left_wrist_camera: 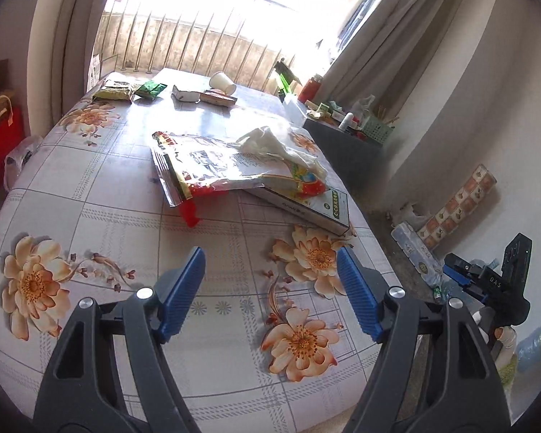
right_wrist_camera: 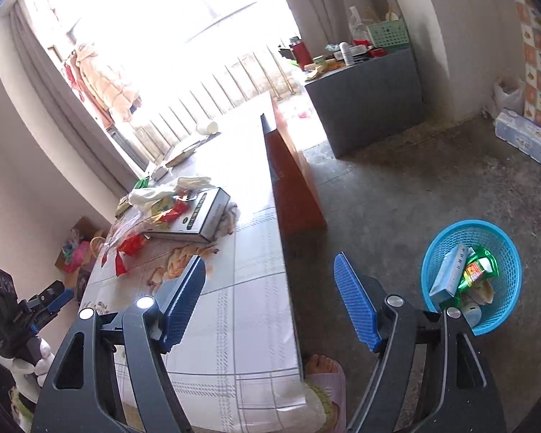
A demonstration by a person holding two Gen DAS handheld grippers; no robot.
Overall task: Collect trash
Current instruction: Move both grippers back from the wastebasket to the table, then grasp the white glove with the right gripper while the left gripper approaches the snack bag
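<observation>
Nearest, the left gripper [left_wrist_camera: 270, 296] hangs over the near end of the table [left_wrist_camera: 133, 195], its blue pads spread wide with nothing between them, only the floral tablecloth [left_wrist_camera: 90, 223] beneath. Ahead of it, near the table's middle, lies the main heap of trash: a crinkled foil snack wrapper [left_wrist_camera: 198, 169] overlapping a flat grey carton [left_wrist_camera: 317, 209], with a crumpled white tissue [left_wrist_camera: 281, 148] on top. The heap sits well apart from the fingertips, straight ahead and slightly to the right. Farther still, at the table's window end, lie a yellow-green packet [left_wrist_camera: 113, 91], a small green packet [left_wrist_camera: 149, 89], a white box [left_wrist_camera: 185, 96], a brown wrapper [left_wrist_camera: 220, 98] and a tipped paper cup [left_wrist_camera: 223, 82].

Off the table's right edge, the right gripper [right_wrist_camera: 270, 299] is likewise wide open and empty, its left pad over the tablecloth and its right pad over the concrete floor [right_wrist_camera: 396, 195]. Just right of that pad, on the floor beside the table, stands a blue mesh waste basket [right_wrist_camera: 505, 245] already holding a pale box [right_wrist_camera: 449, 270] and a green wrapper [right_wrist_camera: 481, 267]. The person's slippered foot [right_wrist_camera: 324, 371] shows by the table's near corner. Beyond the table stands a grey cabinet [right_wrist_camera: 371, 108] loaded with clutter.
</observation>
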